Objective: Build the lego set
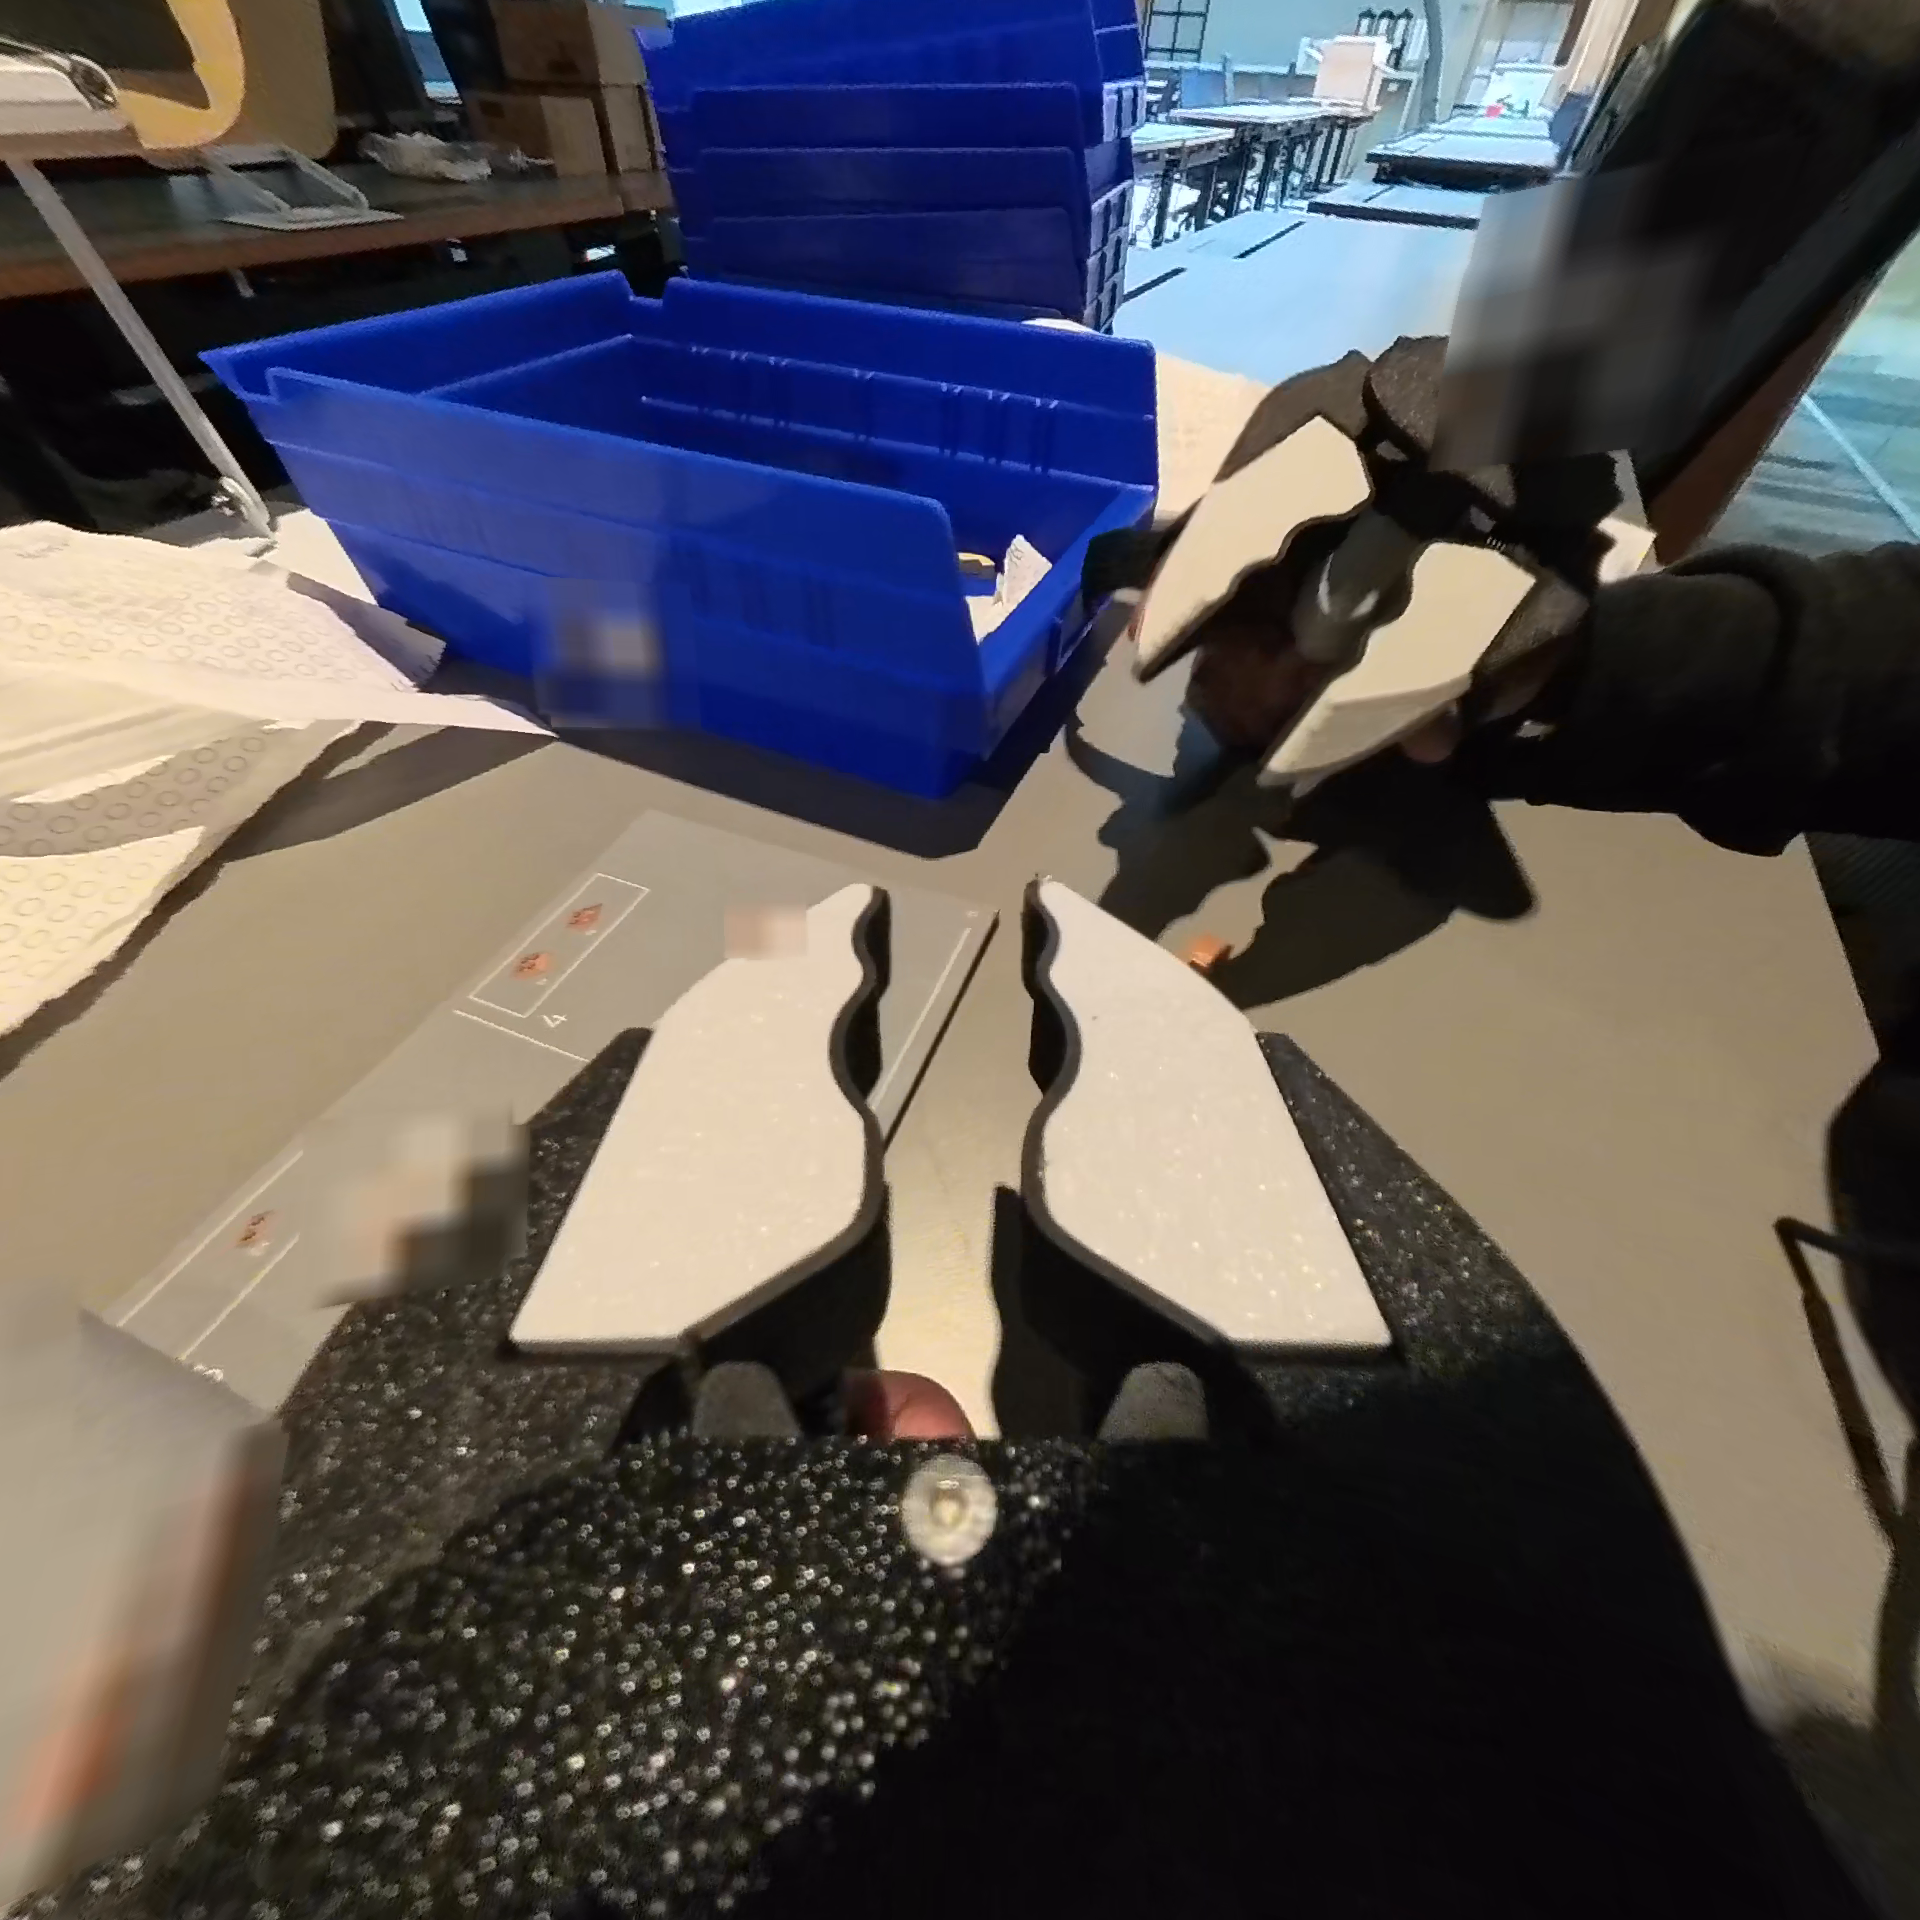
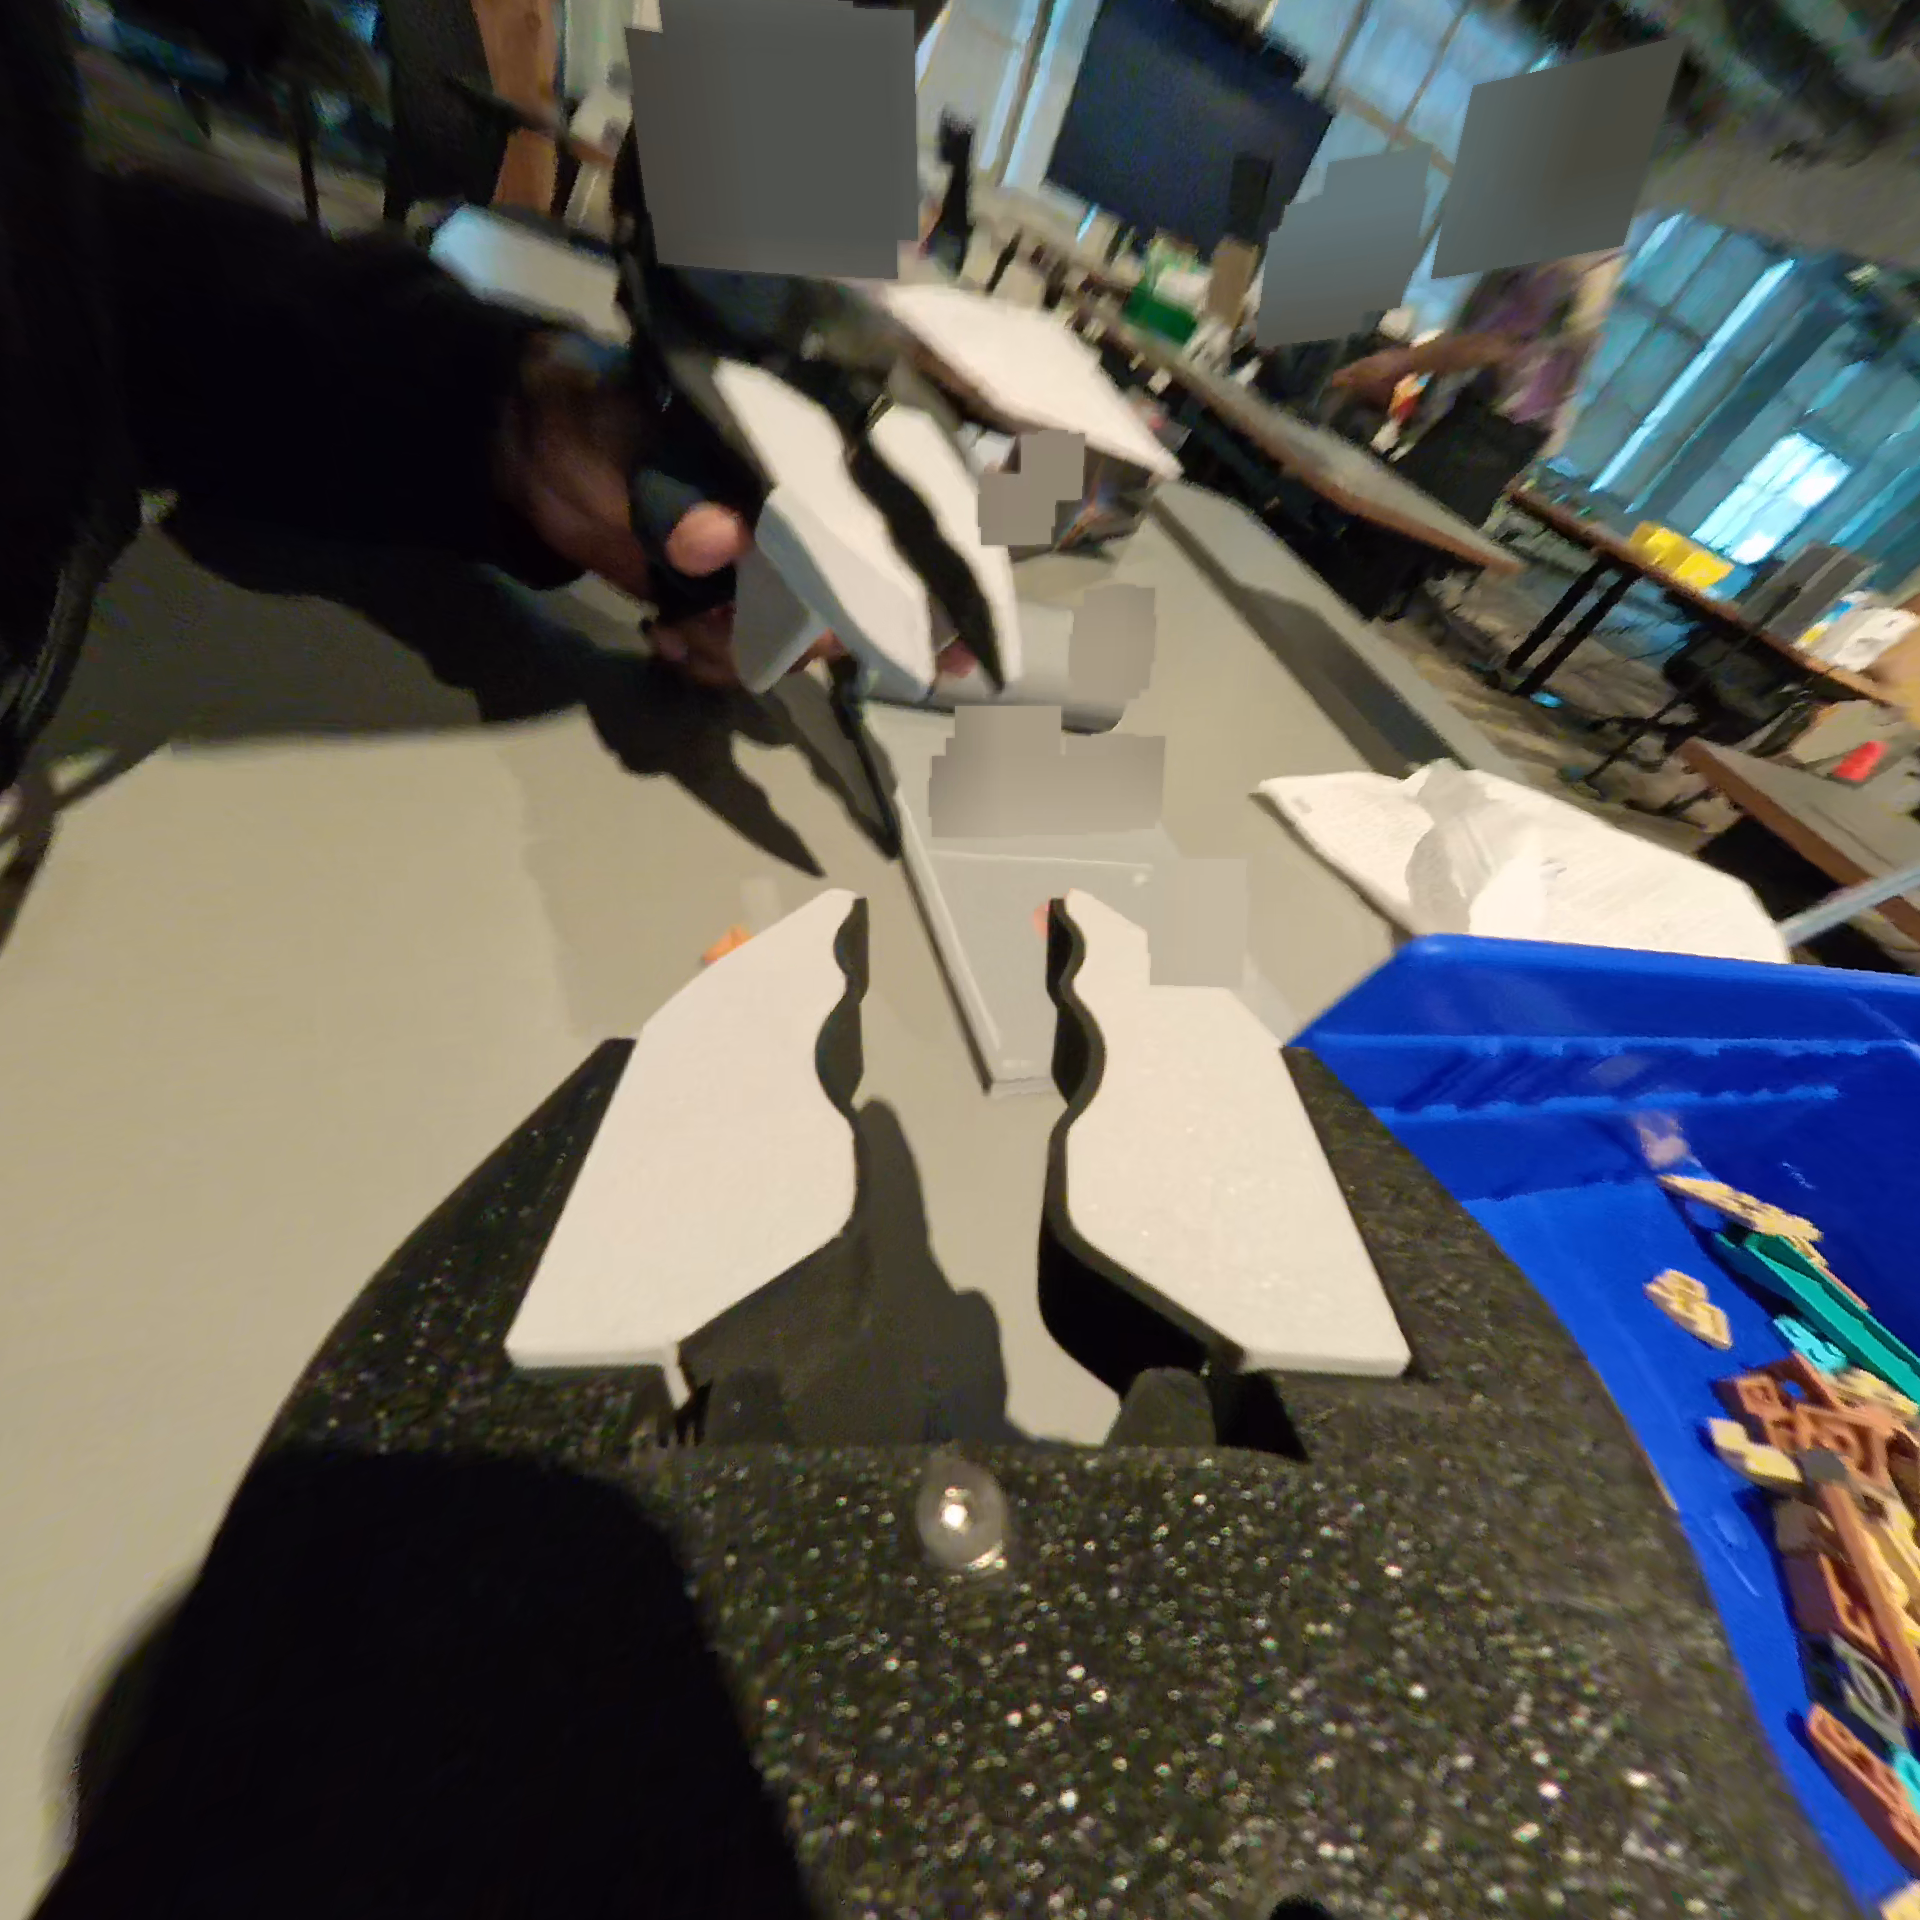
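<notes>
My left gripper (image 1: 956,920) is open and empty, hovering over the grey instruction booklet (image 1: 644,997) that lies flat on the grey table. My right gripper (image 2: 954,914) is open and empty too, low over the table near the booklet's end (image 2: 997,966). It also shows in the left wrist view (image 1: 1210,717), beside the blue bin (image 1: 675,520). In the right wrist view the bin (image 2: 1558,1039) holds several loose Lego pieces (image 2: 1829,1434) in brown, tan and teal. A small orange brick (image 1: 1205,951) lies loose on the table and also shows in the right wrist view (image 2: 727,943).
White plastic bags (image 1: 156,665) lie on the table to the left of the bin; they also show in the right wrist view (image 2: 1507,862). A stack of blue bins (image 1: 894,156) stands behind. Other tables and people fill the background. Spacing between my two grippers at the tips: around 8 cm.
</notes>
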Action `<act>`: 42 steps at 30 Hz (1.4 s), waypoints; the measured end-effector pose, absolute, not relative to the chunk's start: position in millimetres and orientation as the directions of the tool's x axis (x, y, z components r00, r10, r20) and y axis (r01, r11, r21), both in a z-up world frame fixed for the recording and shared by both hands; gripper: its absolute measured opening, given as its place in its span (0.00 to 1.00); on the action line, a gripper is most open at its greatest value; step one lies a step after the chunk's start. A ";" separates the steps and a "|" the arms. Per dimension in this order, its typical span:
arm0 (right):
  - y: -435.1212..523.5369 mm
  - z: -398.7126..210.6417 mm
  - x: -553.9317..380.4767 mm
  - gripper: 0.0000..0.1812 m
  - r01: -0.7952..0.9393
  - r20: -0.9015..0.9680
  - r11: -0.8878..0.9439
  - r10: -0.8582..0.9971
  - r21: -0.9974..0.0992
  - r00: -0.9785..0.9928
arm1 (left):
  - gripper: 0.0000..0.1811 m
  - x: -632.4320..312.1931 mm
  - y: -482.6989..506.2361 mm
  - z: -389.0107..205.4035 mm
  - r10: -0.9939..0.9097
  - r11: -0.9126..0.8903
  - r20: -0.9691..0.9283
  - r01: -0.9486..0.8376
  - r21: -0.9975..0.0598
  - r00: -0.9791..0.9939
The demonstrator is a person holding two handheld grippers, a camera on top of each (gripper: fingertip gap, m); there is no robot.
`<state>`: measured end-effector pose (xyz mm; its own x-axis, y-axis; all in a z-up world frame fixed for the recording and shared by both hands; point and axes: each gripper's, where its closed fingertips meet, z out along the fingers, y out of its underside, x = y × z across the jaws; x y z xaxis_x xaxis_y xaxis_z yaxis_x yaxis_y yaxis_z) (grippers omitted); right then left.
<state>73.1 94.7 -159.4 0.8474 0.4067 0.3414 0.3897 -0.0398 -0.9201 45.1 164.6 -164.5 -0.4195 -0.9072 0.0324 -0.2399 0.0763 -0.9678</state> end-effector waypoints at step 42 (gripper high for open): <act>89.2 -198.7 63.8 0.17 0.204 0.030 -0.429 0.378 -0.880 0.925 | 0.17 39.9 120.6 -222.5 -0.935 0.174 0.053 -0.583 -0.793 -0.351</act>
<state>63.8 89.2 -198.7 0.9254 0.3778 0.0297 0.2036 -0.4293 -0.8799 39.9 120.6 -222.5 -0.3509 -0.9349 0.0528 -0.5833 0.1741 -0.7933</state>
